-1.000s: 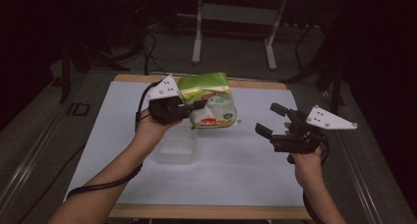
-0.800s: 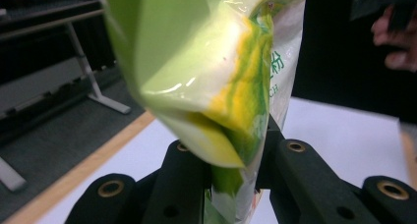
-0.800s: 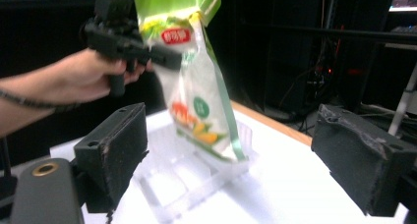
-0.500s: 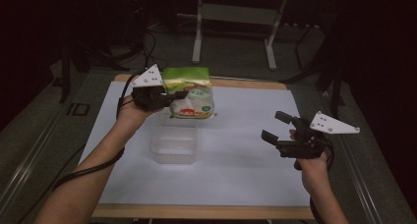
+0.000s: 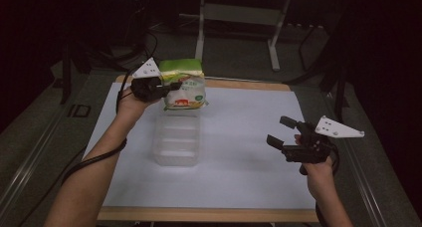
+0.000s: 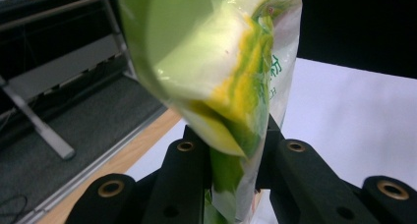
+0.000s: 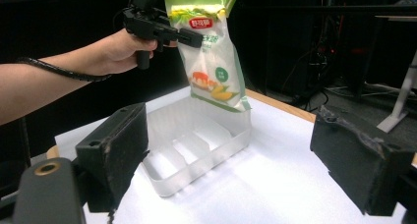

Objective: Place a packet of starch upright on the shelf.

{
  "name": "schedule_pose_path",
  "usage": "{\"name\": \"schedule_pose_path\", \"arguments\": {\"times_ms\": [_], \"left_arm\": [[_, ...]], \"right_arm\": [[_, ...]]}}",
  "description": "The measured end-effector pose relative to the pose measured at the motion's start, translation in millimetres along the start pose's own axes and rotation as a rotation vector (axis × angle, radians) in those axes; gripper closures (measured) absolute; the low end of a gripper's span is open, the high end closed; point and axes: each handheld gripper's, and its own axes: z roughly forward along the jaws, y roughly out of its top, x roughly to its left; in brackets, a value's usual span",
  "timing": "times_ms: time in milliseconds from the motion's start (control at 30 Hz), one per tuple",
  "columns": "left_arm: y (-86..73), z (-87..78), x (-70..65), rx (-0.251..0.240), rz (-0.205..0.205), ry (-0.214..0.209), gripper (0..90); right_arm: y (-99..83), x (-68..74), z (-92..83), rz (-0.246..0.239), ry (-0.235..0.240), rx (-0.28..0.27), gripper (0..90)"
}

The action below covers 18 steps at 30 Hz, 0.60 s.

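Observation:
A green and white snack bag (image 5: 184, 85) hangs upright from my left gripper (image 5: 168, 89), which is shut on its upper part. The bag's lower edge sits at the far end of a clear plastic container (image 5: 176, 138) with dividers inside. In the left gripper view the black jaws (image 6: 233, 153) pinch the bag (image 6: 221, 62) close up. My right gripper (image 5: 281, 131) is open and holds nothing, out to the right of the container above the white sheet. The right gripper view shows the bag (image 7: 211, 67), the container (image 7: 196, 145) and the left gripper (image 7: 189, 37) beyond my open right gripper (image 7: 236, 157).
A white sheet (image 5: 239, 162) covers the wooden table, whose edge (image 5: 209, 214) shows at the front. Behind the table stand a metal frame (image 5: 239, 18) and cables on a dark floor. A cable trails from the left gripper along the forearm.
The left gripper has carried the bag left and toward the far edge, so it now hangs upright over the container's far end. The right gripper has drifted slightly right and nearer.

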Motion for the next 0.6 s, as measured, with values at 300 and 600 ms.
{"name": "schedule_pose_path", "arguments": {"times_ms": [300,600], "left_arm": [[-15.5,14.4,18.4,0.042,-0.024,0.000,79.9],[-34.1,24.3,29.9,0.074,-0.008,-0.025,79.9]], "right_arm": [[-4.3,-3.2,1.0,0.003,0.013,0.019,14.4],[-8.7,-6.1,2.2,0.006,0.004,0.032,14.4]]}}
